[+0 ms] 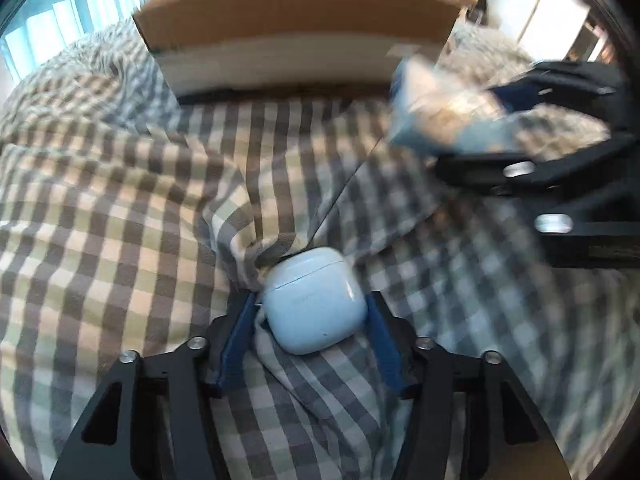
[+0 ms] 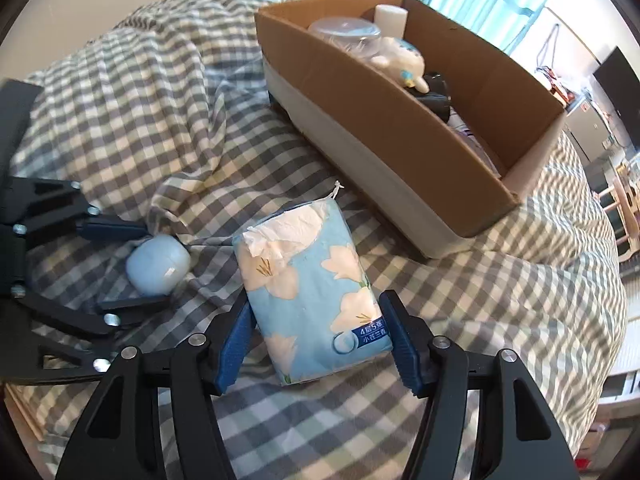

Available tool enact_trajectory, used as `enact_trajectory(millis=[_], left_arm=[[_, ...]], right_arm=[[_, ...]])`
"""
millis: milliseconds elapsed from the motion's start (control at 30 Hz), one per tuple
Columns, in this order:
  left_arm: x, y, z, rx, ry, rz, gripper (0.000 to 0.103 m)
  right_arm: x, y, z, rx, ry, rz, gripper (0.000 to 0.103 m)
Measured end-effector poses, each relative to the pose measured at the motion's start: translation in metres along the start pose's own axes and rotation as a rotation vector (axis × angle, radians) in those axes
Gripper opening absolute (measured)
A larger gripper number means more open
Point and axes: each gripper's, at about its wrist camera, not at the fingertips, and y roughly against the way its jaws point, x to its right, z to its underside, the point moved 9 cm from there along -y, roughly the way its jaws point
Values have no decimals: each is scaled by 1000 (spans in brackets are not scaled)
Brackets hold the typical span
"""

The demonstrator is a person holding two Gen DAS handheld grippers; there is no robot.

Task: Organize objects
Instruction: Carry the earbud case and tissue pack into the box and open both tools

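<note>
A bed (image 2: 160,92) with a checked cover sits by bright windows. A box (image 2: 400,128) rests on it. The left tool (image 1: 314,308) closes around a case (image 1: 314,300). The right tool (image 2: 314,320) grips a tissue pack (image 2: 312,292).

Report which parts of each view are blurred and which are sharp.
Left wrist view: the tissue pack and right tool smear with motion blur; the earbud case is fairly sharp. Right wrist view: mostly crisp, pack print legible, window glare at upper right.
</note>
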Motion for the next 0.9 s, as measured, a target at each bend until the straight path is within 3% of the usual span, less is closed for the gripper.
enact_trajectory(millis=[200, 400, 633, 900], left_arm=[[2, 1, -1, 7, -13, -22, 53], [6, 27, 1, 54, -10, 2, 53], [5, 64, 5, 107, 29, 86, 53], [1, 118, 2, 220, 48, 114, 53]], right_arm=[[-9, 18, 13, 23, -18, 5, 62], [-20, 44, 28, 78, -51, 20, 62], [-44, 66, 19, 130, -53, 60, 62], [-40, 97, 9, 176, -88, 117, 62]])
